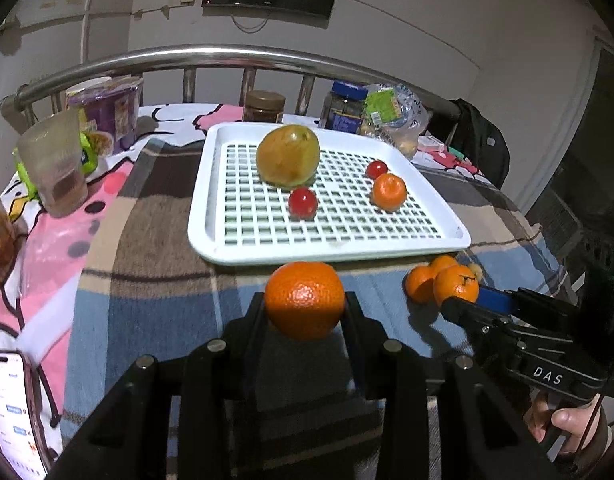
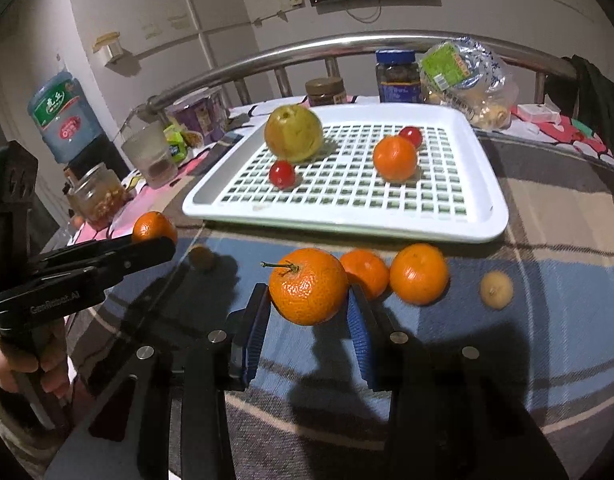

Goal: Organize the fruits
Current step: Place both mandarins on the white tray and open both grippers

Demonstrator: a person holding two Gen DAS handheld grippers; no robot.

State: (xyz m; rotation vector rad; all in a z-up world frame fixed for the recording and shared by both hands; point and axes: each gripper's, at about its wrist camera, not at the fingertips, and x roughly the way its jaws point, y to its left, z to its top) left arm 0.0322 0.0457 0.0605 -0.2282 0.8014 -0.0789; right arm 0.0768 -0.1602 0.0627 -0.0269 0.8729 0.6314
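An orange (image 1: 304, 300) is gripped by the left tongs (image 1: 305, 312), a stemmed orange (image 2: 308, 286) by the right tongs (image 2: 309, 312), both held just before the white tray (image 1: 211, 184).

The left gripper (image 1: 305, 304) points forward and downward, its two black fingers closed against the sides of an orange (image 1: 304, 300) lifted clear of the cloth. A hand (image 2: 25, 364) wraps its pistol-style handle from below. The right gripper (image 2: 309, 312) angles down the same way, its blue-padded fingers (image 2: 254, 332) pressed on a stemmed orange (image 2: 308, 286) that casts a shadow beneath it. A hand (image 1: 567, 426) grips that handle too. The two grippers sit side by side, near each other.
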